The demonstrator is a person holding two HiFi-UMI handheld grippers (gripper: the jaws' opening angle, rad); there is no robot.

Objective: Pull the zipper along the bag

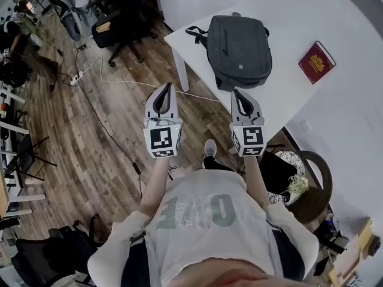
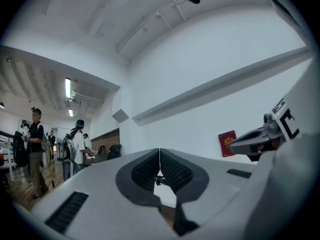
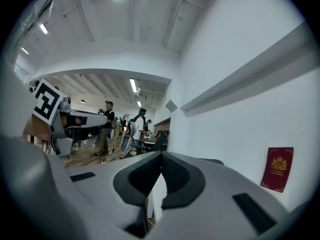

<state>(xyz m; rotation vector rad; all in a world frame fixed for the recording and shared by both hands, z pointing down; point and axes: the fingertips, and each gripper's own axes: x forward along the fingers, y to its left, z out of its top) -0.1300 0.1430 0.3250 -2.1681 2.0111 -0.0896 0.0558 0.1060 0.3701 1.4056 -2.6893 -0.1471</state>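
Left gripper, right gripper: jaws pressed together, empty, just short of bag. Bag on white table, long axis running away; right gripper nearer (zipper pull too small to spot).

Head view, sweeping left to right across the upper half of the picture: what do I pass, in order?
office chair → left gripper → backpack → red book. The right gripper is left out because it lines up sideways with the backpack.
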